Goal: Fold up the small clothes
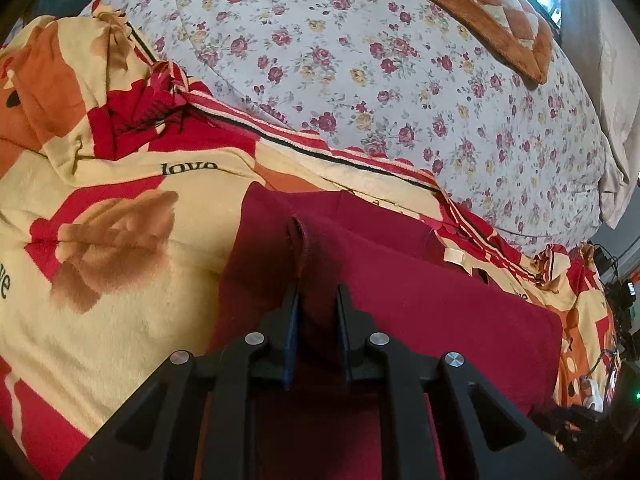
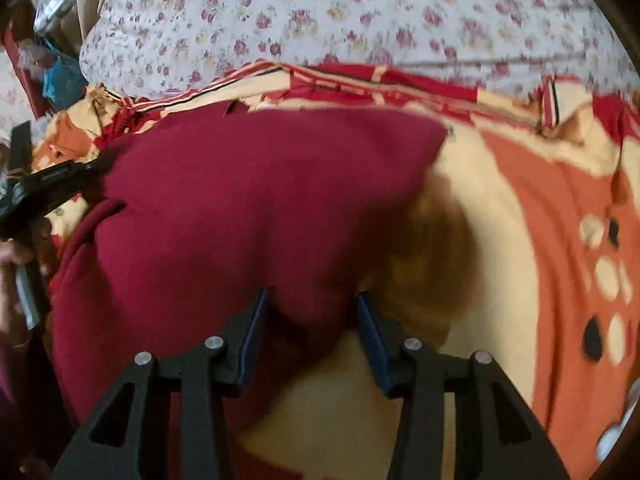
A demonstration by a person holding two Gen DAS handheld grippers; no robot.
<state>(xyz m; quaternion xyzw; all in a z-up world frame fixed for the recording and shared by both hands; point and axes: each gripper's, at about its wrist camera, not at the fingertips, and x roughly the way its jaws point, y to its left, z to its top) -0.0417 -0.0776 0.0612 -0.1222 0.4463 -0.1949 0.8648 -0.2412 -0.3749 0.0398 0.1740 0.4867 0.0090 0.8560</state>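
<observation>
A dark red garment (image 1: 420,292) lies on a cream, red and orange blanket (image 1: 120,320). My left gripper (image 1: 318,292) is shut on a raised fold of the garment's edge (image 1: 306,240). In the right wrist view the same garment (image 2: 240,208) fills the left and middle. My right gripper (image 2: 312,300) stands with its jaws apart around a corner of the garment, and cloth lies between its pads. The left gripper (image 2: 52,180) shows at the left edge of that view, held by a hand.
A white floral quilt (image 1: 400,80) covers the bed beyond the blanket. A brown checked cushion (image 1: 480,4) lies at the far end. Cables and devices (image 1: 616,292) sit off the bed at right. Bags (image 2: 60,76) sit off the bed at far left.
</observation>
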